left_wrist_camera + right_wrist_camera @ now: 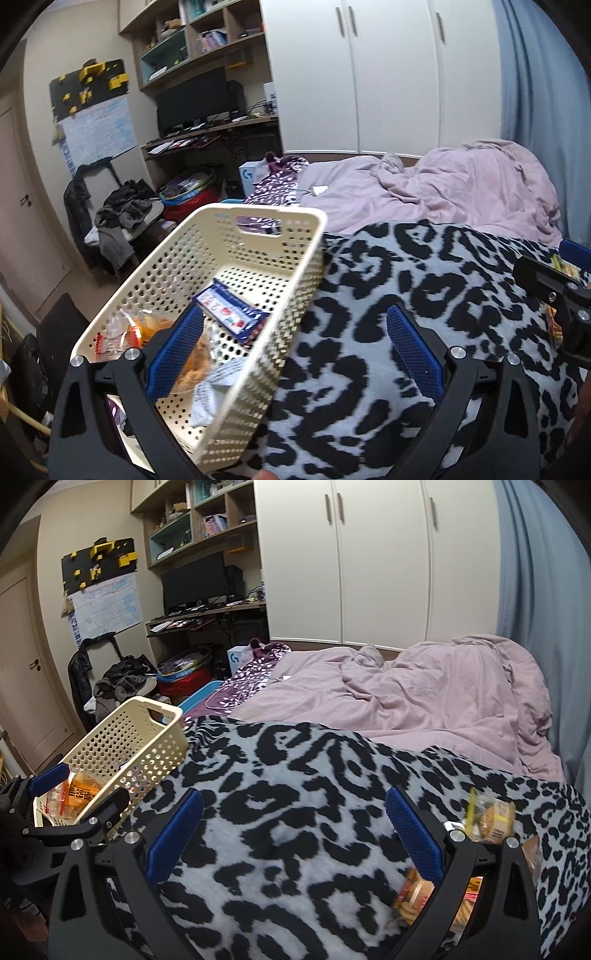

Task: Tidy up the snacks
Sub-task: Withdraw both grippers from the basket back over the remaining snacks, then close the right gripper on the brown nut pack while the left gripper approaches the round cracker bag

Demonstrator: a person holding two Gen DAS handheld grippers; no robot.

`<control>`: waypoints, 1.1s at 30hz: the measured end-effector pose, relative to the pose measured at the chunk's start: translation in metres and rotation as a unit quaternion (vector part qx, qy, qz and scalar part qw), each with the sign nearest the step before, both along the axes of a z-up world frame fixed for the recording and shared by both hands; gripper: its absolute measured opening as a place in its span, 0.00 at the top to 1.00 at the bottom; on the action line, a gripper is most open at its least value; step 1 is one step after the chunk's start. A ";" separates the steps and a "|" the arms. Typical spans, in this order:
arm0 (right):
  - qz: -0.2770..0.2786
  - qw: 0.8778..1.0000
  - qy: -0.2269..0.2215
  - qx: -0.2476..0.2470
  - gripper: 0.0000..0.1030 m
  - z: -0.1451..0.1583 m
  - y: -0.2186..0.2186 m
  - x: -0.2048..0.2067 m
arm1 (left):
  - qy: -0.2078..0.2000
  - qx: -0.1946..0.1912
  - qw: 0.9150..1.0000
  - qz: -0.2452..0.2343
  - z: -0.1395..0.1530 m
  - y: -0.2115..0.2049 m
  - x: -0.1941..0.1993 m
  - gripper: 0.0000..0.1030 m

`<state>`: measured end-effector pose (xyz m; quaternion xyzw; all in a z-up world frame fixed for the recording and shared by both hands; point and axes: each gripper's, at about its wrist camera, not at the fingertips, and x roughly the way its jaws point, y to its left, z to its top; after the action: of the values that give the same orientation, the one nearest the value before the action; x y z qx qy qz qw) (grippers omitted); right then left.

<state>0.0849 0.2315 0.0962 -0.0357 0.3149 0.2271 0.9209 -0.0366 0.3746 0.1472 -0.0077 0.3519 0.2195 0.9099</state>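
Nearest, both tongs are spread with nothing between their pads. The left tongs (295, 350) hang over the near right wall of the cream basket (207, 236), one pad inside it. The right tongs (295, 834) hover above the leopard-print blanket (295, 775).

The job looks partly done: the basket, at the blanket's left edge, already holds an orange snack bag (147, 328) and a blue packet (232, 314). Still loose on the blanket at the near right are a yellow-labelled snack pack (491, 818) and cracker packs (413, 897).

Only the left view shows the basket's floor; only the right view shows the loose snacks clearly. Farther off lies the pink duvet (424, 698).
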 end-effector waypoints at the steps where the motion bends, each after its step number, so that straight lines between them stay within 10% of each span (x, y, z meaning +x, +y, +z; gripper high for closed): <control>1: -0.005 1.000 0.001 0.000 0.05 0.000 -0.005 0.000 | 0.000 0.001 1.000 -0.004 0.000 -0.004 0.002 0.02; 33: -0.105 0.994 0.022 0.002 0.05 -0.022 -0.119 0.004 | 0.042 0.014 0.991 -0.123 -0.018 -0.124 0.041 0.02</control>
<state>0.0888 0.1124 0.0742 0.0046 0.3365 0.1308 0.9326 0.0048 0.2502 0.1294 0.0574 0.3848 0.1106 0.9145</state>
